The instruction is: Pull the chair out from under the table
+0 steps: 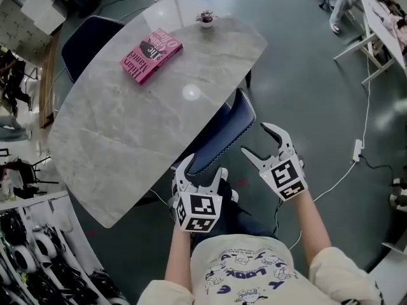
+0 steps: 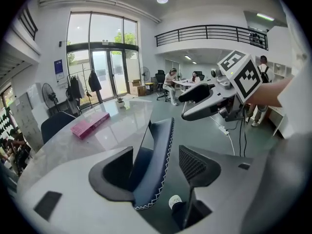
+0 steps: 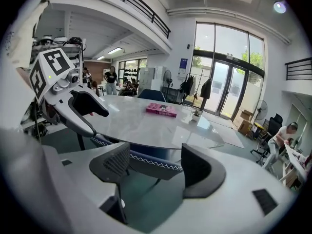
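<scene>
A dark blue chair backrest (image 1: 226, 132) with white stitching sticks out from under the grey marble table (image 1: 121, 138). My left gripper (image 1: 203, 170) is open and straddles the near end of the backrest (image 2: 158, 145). The left jaw lies against the backrest and the right jaw stands a little off it. My right gripper (image 1: 256, 140) is open and empty, just right of the backrest. In the right gripper view the backrest (image 3: 141, 161) runs across just beyond that gripper (image 3: 155, 168), not between its jaws. The chair seat is hidden under the table.
A pink book (image 1: 151, 57) and a small potted plant (image 1: 206, 19) sit on the table. A second dark chair (image 1: 89, 43) stands at the far side. A power strip and cable (image 1: 357, 150) lie on the floor to the right. Shelves (image 1: 32, 253) crowd the lower left.
</scene>
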{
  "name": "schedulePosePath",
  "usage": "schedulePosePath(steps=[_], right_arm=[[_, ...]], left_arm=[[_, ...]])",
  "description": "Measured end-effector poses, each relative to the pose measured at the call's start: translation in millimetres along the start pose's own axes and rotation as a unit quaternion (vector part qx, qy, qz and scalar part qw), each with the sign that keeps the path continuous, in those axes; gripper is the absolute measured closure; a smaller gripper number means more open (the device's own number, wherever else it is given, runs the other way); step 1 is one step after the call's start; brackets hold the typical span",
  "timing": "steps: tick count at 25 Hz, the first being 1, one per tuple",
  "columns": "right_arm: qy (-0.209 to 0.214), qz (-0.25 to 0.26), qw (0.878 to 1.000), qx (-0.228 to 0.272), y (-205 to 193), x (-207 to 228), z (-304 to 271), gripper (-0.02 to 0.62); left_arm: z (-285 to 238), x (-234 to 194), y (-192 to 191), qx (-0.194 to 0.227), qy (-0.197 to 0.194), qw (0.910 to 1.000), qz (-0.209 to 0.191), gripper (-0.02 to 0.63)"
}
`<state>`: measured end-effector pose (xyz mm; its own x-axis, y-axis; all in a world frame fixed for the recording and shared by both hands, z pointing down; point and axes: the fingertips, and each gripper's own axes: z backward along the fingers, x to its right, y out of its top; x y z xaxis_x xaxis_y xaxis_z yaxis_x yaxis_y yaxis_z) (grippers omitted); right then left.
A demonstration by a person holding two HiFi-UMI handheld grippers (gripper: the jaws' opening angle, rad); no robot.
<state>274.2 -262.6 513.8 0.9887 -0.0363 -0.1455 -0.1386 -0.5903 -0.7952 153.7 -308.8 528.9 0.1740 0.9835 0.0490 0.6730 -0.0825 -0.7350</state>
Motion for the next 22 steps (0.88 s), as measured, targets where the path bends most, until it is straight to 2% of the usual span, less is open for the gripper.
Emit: schedulePosePath(steps=[6,13,18,22], right_arm=[[0.025,0.041,0.998,-0.034,-15,-4,-30,0.264],[0.052,0.103,0.990,-0.086,-38,-13,-53,0.261],[0.071,0.167,0.977,-0.117,-49,-14,-71,0.261],[0.086,0.233,0.959,-0.134,-54,-17,-84,0.261]], left_arm=[[-25,-1,-22,-0.039,-0.026,0.9988,-0.010,0.301],[-45,-1,-42,-0.070,-0.046,0.9964,-0.008,0.301],[-59,1,-56,-0.093,-0.059,0.9937,-0.021,0.301],[-67,1,-66,-0.107,-0.065,0.9918,-0.024,0.301]])
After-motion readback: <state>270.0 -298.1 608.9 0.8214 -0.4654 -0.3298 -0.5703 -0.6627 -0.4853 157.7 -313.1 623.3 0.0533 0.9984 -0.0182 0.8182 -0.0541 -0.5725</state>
